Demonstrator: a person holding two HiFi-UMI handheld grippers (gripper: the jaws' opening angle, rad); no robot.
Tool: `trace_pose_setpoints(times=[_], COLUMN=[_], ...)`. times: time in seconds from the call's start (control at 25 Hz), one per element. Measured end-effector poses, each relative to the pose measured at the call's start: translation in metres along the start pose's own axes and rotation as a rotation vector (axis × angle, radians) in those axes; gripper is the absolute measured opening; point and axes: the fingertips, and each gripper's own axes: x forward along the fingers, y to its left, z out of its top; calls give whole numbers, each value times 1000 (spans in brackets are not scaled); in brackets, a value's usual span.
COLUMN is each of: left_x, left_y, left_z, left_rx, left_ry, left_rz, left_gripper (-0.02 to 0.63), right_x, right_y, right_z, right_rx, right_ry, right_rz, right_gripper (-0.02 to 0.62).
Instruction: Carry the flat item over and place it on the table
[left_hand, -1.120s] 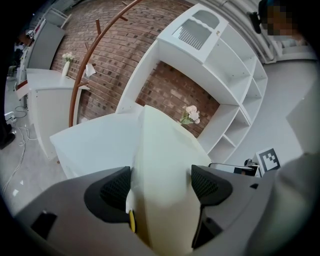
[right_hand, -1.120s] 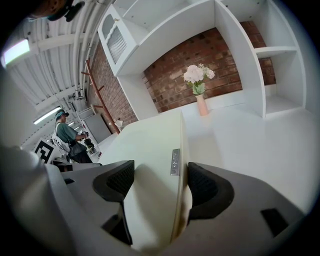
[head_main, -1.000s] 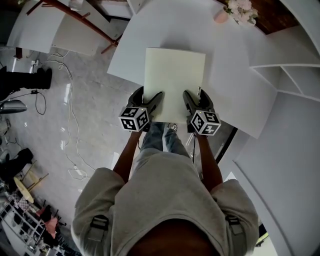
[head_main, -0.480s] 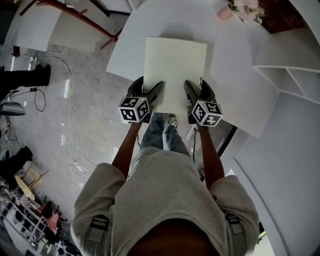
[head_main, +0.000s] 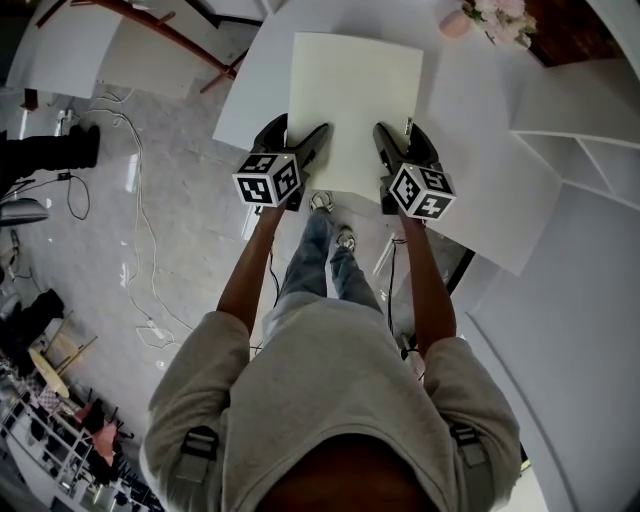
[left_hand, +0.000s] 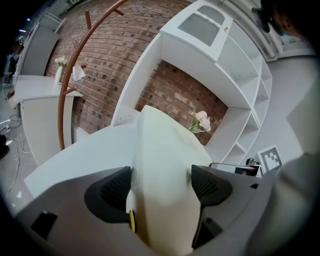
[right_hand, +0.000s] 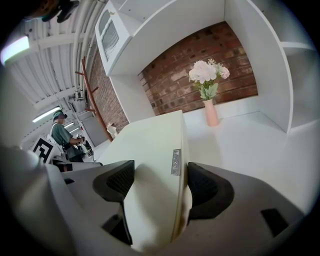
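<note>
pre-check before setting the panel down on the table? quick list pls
1. Left gripper shut on cream panel: ok.
2. Right gripper shut on panel: ok.
3. Panel over white table: ok, its near edge lies about at the table's edge.
4. Pink flower vase apart from panel, at far right: ok.
5. Panel level: cannot tell.
6. Gap between panel and tabletop: cannot tell.

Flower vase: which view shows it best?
Right gripper view: the flower vase shows whole and upright, pink vase and blooms both clear. Head view catches it from above at the top edge, small. Left gripper view shows only its small blooms past the cream panel.
</note>
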Motion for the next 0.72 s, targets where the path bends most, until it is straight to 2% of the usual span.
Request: trace_pose_setpoints(times=[0.28,0.72], left_x=[17,44], left_y=[11,27], left_z=[15,0], left_rx=[8,-29], left_ry=[-2,72], left_rz=[2,19], left_gripper=[383,383], right_x=[21,47], right_y=[-5,-24], right_z=[12,-4], right_rx=[-4,34], right_ry=[-8,55], right_rz=[-8,-37], right_gripper=[351,351])
